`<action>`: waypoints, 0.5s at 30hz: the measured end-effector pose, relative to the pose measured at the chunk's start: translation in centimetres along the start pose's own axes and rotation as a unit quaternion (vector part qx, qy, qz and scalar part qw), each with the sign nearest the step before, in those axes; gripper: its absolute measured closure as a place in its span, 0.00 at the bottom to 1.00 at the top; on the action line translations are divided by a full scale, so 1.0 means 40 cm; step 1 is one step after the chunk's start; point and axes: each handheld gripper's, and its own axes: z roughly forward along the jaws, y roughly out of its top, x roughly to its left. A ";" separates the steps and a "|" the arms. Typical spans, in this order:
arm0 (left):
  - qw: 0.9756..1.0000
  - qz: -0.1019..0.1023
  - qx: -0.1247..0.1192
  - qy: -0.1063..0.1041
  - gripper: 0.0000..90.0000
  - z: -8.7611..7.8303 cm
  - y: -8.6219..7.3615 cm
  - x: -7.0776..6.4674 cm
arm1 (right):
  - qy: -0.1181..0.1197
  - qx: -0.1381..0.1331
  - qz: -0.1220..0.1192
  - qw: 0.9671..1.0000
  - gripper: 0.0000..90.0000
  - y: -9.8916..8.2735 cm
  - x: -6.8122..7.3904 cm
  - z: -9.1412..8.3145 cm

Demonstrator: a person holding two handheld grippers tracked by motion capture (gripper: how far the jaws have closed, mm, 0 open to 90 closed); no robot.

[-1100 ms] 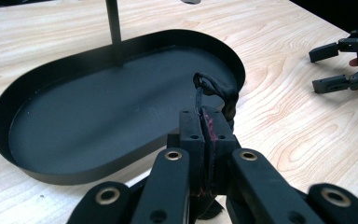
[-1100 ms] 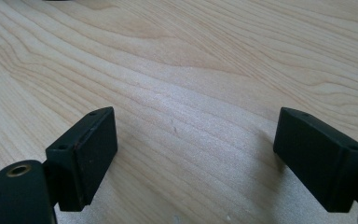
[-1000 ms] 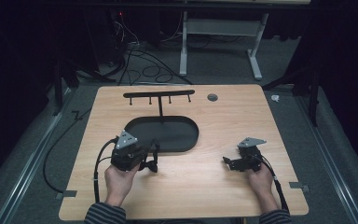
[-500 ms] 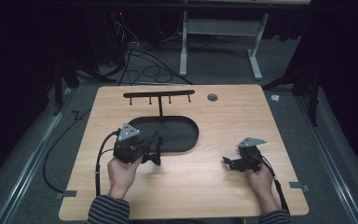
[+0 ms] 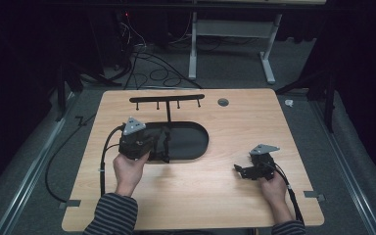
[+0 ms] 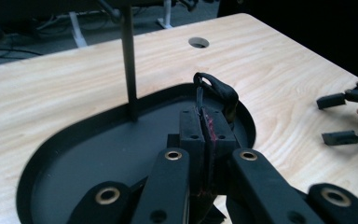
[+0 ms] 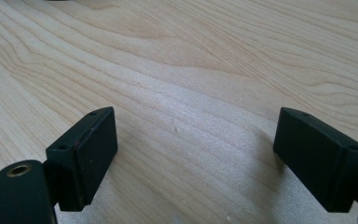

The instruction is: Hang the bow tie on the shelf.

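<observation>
Strap-like black loop [image 6: 216, 91], thin and flexible, is being pinched between the closed jaws of the left gripper [image 6: 204, 122], just above the shallow black oval tray [image 6: 98, 154]. Compared with a second ago, it is being lifted clear, towards the hook stand [image 5: 167, 101] beyond. Right gripper [image 7: 193, 154] is being held wide open, empty, over the wooden table [image 7: 205, 56].

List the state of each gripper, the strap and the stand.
Left gripper: shut on the thin black looped strap, held above the tray.
Right gripper: open, nothing between its jaws, low over the wooden table.
Black hook stand with oval tray: upright, hooks bare.
</observation>
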 end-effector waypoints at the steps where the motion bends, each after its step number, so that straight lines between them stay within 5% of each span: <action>1: 1.000 0.000 0.000 0.000 0.98 0.000 0.000 0.000 | 0.000 0.000 0.000 1.000 0.16 0.000 0.000 0.000; 15: 1.000 -0.001 -0.023 0.016 0.98 0.025 0.056 0.023 | 0.000 0.000 -0.002 1.000 0.16 0.000 -0.001 0.000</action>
